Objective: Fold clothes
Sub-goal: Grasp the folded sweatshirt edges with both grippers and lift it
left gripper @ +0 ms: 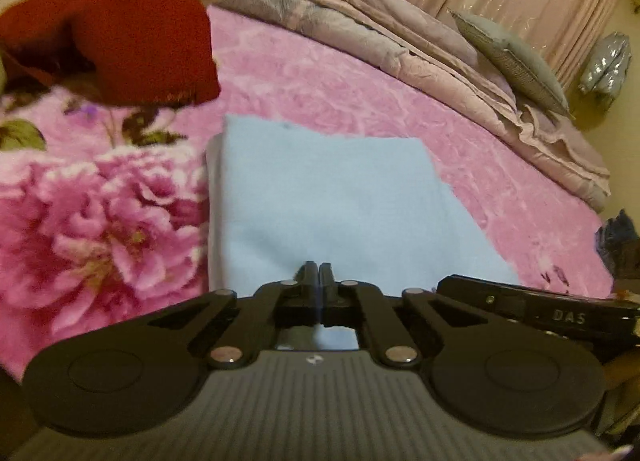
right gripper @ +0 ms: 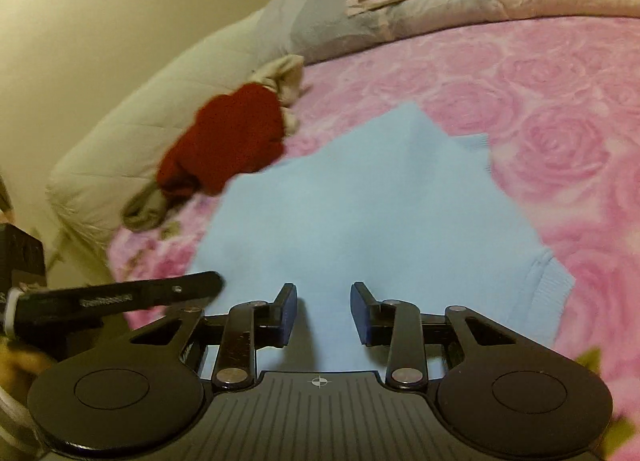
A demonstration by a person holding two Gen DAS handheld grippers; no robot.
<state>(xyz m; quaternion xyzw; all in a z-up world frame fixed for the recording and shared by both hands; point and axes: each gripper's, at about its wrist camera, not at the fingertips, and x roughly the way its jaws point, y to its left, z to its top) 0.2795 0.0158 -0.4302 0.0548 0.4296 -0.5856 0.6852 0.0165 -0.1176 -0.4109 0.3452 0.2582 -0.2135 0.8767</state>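
Note:
A light blue garment [left gripper: 320,189] lies flat on the pink flowered blanket [left gripper: 360,81]. My left gripper [left gripper: 319,267] is at the garment's near edge, jaws together with a thin sliver of blue cloth between the pads. In the right wrist view the same garment [right gripper: 360,201] spreads out ahead, a ribbed hem at its right. My right gripper [right gripper: 323,293] hangs low over the near part, jaws apart, the cloth below the gap and not pinched. The left gripper's black finger [right gripper: 140,293] shows at the left.
A dark red garment [left gripper: 132,41] lies crumpled at the far left, with beige clothes [right gripper: 284,77] beside it. Folded mauve quilts [left gripper: 400,33] and a grey cushion [left gripper: 516,61] line the bed's far side. A cream padded quilt [right gripper: 140,141] borders the left.

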